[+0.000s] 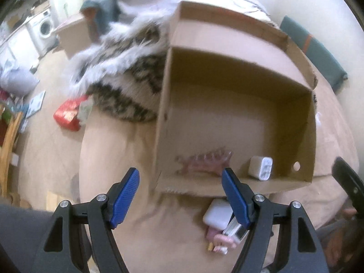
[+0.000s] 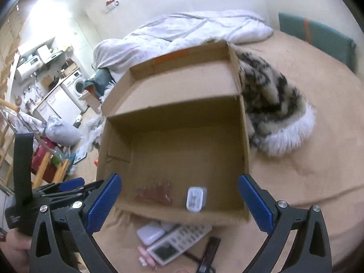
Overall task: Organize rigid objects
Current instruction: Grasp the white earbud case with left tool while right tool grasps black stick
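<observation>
between picks: open brown cardboard box (image 2: 182, 150) already holding a reddish claw hair clip (image 2: 154, 193) and white plug adapter (image 2: 196, 198). left gripper (image 1: 180, 196) and right gripper (image 2: 179, 202) both released, empty. next, judged: drop toward 6 o'clock, seize white calculator (image 2: 177, 243) or white case (image 2: 150, 233).

A lived-in home studio: bed (image 2: 318, 136) with duvet (image 2: 182, 31), washing machine (image 2: 77, 84) nearby.
</observation>
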Demonstrator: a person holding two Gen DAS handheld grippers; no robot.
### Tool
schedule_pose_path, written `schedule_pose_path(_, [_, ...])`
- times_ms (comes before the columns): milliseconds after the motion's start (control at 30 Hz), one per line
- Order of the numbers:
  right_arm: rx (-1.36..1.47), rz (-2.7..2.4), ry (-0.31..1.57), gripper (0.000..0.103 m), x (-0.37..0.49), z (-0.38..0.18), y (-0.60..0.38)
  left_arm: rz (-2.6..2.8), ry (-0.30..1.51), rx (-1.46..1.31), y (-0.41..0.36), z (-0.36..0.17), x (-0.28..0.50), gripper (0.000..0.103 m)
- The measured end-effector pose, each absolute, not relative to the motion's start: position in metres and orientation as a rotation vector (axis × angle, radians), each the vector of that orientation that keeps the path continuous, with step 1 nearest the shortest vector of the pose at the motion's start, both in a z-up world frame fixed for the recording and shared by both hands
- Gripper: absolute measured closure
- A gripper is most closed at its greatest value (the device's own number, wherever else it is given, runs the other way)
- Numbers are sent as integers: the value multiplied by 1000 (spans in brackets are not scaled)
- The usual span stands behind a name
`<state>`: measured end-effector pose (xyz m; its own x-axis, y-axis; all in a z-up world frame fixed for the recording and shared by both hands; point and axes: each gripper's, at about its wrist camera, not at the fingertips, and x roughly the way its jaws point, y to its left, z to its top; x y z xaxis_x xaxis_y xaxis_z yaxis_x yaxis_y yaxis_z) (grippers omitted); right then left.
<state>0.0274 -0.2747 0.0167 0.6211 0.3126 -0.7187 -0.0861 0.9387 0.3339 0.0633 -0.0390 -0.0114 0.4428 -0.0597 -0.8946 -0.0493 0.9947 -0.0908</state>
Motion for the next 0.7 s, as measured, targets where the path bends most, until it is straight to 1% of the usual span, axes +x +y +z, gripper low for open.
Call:
schedule_pose_path(133, [303,211,945,0,14,5,-280,-4,1147,-87,-36,-24,49,31])
schedule_pose_path(433, [430,129,1253,0,4,-57,-291,-57,1286,-73,-48,-66,39,31])
schedule_pose_path(533, [436,134,1270,0,5,-62,-289,-112,1351,-40,-64,-84,46,31])
schedule_pose_path(600, [433,128,1269,0,6,-62,-288,-159,1386,87,-86,-96,53,33])
schedule_pose_path(700, [445,127,1277,0,8,-65,-289,-210,1421,92,-100,-105,62,35])
